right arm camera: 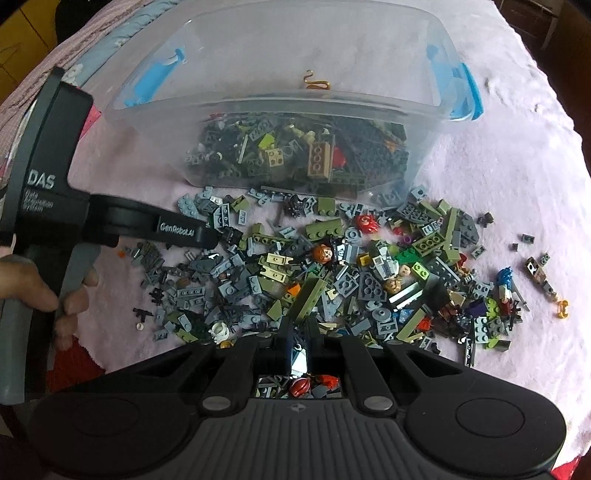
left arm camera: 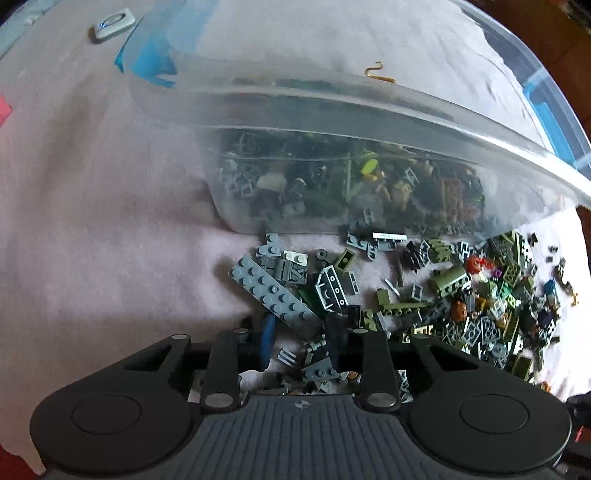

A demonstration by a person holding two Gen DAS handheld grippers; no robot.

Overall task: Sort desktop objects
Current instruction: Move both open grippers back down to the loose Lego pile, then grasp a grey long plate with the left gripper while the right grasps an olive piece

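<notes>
A clear plastic box [right arm camera: 258, 74] with blue latches stands on the pink cloth, its near side heaped with small building bricks. A loose pile of grey, olive and coloured bricks [right arm camera: 332, 266] spreads in front of it. My left gripper [left arm camera: 303, 336] points down at the pile's left edge with its jaws apart. Small grey pieces lie on the cloth between its fingers, and a long grey plate [left arm camera: 273, 291] lies just ahead of them. The right wrist view shows this left gripper [right arm camera: 216, 240] from the side. My right gripper [right arm camera: 298, 326] is shut, its tips at the near end of an olive bar [right arm camera: 308, 299]; whether it grips the bar I cannot tell.
A gold hook piece [right arm camera: 316, 83] lies alone on the box's bare far floor. A small white device [left arm camera: 112, 24] sits on the cloth at far left. Stray bricks [right arm camera: 539, 273] lie to the right of the pile. A person's hand [right arm camera: 55, 291] holds the left gripper's handle.
</notes>
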